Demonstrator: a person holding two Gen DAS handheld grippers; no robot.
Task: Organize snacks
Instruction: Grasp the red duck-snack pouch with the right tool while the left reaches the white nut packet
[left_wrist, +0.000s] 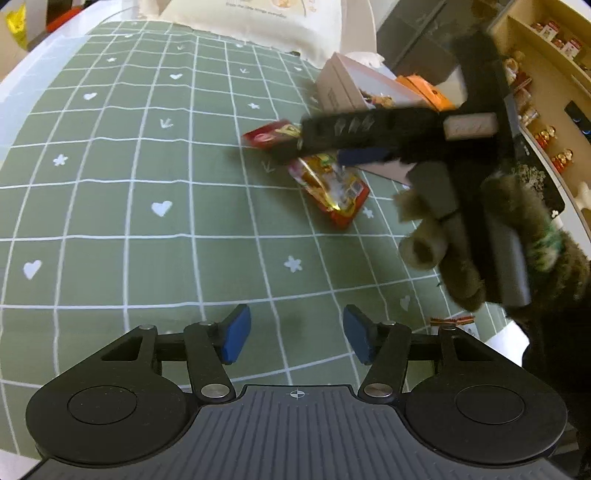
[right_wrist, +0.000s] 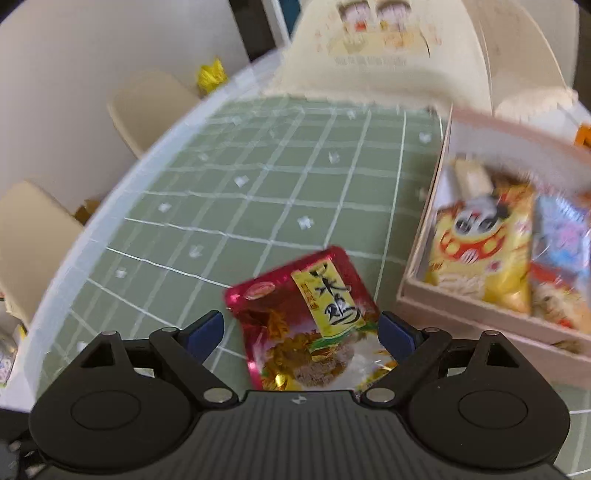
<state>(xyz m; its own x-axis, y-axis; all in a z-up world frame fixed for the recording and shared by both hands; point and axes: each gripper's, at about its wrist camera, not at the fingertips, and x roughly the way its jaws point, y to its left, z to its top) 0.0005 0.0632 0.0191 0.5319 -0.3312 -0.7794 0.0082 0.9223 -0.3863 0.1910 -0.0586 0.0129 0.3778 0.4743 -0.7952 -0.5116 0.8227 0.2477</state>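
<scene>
Your table (left_wrist: 110, 229) has a green grid cloth; two red snack packets (left_wrist: 328, 192) lie on it near the right edge, just beside the pink box (right_wrist: 424, 295) of snacks

The right claw (left_wrist: 321, 147) crosses the left wrist view as a dark smear, covering part of a red snack packet (left_wrist: 269, 134) and the pink box (left_wrist: 347, 85). In the right wrist view, another red packet (right_wrist: 306, 310) is cut off below by the claw body, and the box's snacks (right_wrist: 480, 251) blur; their print is unreadable.
</scene>
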